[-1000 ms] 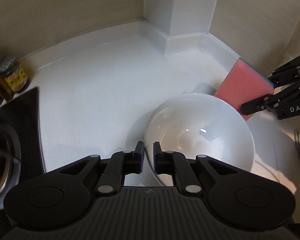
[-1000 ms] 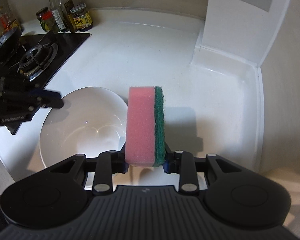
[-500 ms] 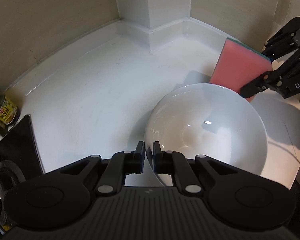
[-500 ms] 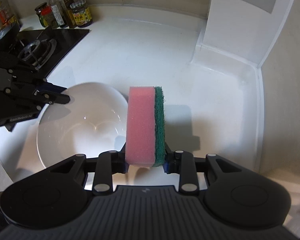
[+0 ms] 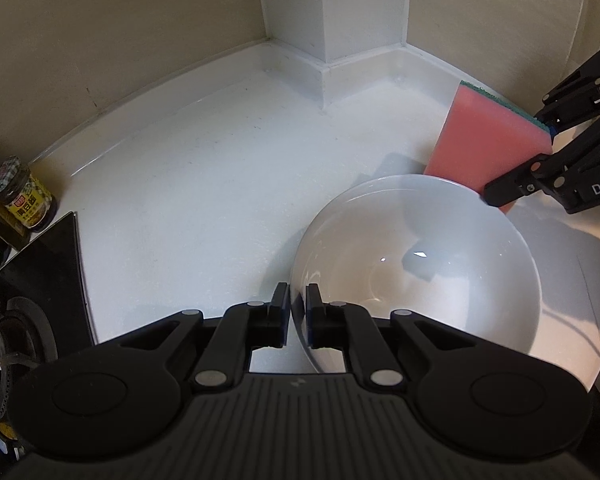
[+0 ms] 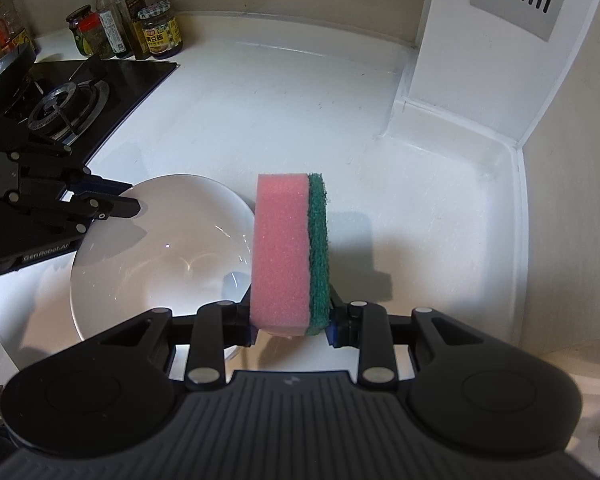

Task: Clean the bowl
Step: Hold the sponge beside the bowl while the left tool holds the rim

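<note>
Bowl: one white bowl [image 5: 416, 268] sits open side up on the white tabletop [image 5: 204, 184], near the front edge, between the stove side and the back right corner. Its inside looks glossy and bare; whether a film of water or dirt remains I cannot tell through the fisheye glare.

Left gripper: the left gripper [image 5: 294, 312] is closed narrowly on the bowl's near rim, one finger inside the wall and one outside. This likely pins the bowl so it cannot slide or spin under rubbing.

Right gripper: the right gripper [image 6: 290, 322] clamps one sponge [image 6: 290, 248] at its lower end, so most of the sponge stands free ahead of the fingers.

Sponge: pink foam on the side toward the bowl, green scouring pad on the side away. It hangs just beside the bowl's far right rim, not inside it. The soft face turned to the bowl suits wiping glazed ware.

Stage: this pose fits either the sponge about to enter the bowl or just lifted out; the pictures do not settle which.

Stove: one black gas hob [image 6: 72, 96] with one burner in view, at the tabletop's left edge.

Bottles and jars: about six [image 6: 140, 28] grouped at the back left corner, well apart from the bowl.
</note>
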The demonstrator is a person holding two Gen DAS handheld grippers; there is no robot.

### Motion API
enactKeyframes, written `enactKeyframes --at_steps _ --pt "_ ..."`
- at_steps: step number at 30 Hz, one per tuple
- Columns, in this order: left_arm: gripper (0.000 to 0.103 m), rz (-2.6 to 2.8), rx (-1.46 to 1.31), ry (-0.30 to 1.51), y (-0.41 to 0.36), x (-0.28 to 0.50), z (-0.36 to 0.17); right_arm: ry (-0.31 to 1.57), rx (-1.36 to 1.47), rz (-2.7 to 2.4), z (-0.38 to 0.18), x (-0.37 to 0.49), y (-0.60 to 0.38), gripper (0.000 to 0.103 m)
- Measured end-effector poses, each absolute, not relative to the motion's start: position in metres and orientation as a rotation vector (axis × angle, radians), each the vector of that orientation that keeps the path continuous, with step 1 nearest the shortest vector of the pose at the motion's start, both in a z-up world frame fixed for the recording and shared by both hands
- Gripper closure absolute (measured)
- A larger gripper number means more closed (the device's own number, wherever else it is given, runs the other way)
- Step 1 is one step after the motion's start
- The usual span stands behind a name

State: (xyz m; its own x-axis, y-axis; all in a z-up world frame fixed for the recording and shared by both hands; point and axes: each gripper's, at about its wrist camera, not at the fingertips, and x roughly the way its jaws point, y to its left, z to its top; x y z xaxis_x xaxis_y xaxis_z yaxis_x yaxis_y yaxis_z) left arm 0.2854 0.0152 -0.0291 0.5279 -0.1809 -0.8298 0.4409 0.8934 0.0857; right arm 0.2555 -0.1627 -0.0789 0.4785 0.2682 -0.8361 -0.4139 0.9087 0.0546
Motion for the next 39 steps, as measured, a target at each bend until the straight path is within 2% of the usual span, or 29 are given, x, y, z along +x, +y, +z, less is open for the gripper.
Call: enactKeyframes --at_steps 12,16,19,22,24,25,33,36,37,39 --pt "0.097 -0.353 0.292 0.953 0.019 0.285 -0.028 0.979 -0.154 0.420 -0.080 0.260 -0.160 0.076" --pt "0.081 -0.280 0.244 0.964 0.023 0.272 -0.022 0.987 -0.123 0.435 -0.080 0.260 -0.162 0.076" --pt "0.078 -0.243 0.182 0.980 0.022 0.255 -0.022 0.989 -0.100 0.438 -0.081 0.258 -0.165 0.076" --pt "0.079 -0.205 0.197 0.974 0.013 0.248 -0.029 0.994 -0.091 0.441 -0.082 0.253 -0.167 0.076" --pt "0.085 -0.213 0.210 0.980 0.014 0.252 -0.033 0.997 -0.103 0.449 -0.082 0.251 -0.168 0.076" --pt "0.093 -0.227 0.219 0.980 0.016 0.254 -0.033 1.002 -0.113 0.456 -0.082 0.251 -0.169 0.076" --pt "0.089 -0.467 0.459 0.939 0.018 0.275 -0.032 0.999 -0.251 0.481 -0.076 0.268 -0.155 0.076" --pt "0.088 -0.482 0.416 0.956 0.025 0.282 -0.029 0.986 -0.302 0.483 -0.074 0.271 -0.149 0.076" --pt "0.084 -0.437 0.375 0.965 0.028 0.281 -0.027 0.986 -0.296 0.487 -0.074 0.270 -0.149 0.076" --pt "0.083 -0.380 0.327 0.975 0.028 0.273 -0.025 0.983 -0.255 0.492 -0.074 0.268 -0.152 0.076"
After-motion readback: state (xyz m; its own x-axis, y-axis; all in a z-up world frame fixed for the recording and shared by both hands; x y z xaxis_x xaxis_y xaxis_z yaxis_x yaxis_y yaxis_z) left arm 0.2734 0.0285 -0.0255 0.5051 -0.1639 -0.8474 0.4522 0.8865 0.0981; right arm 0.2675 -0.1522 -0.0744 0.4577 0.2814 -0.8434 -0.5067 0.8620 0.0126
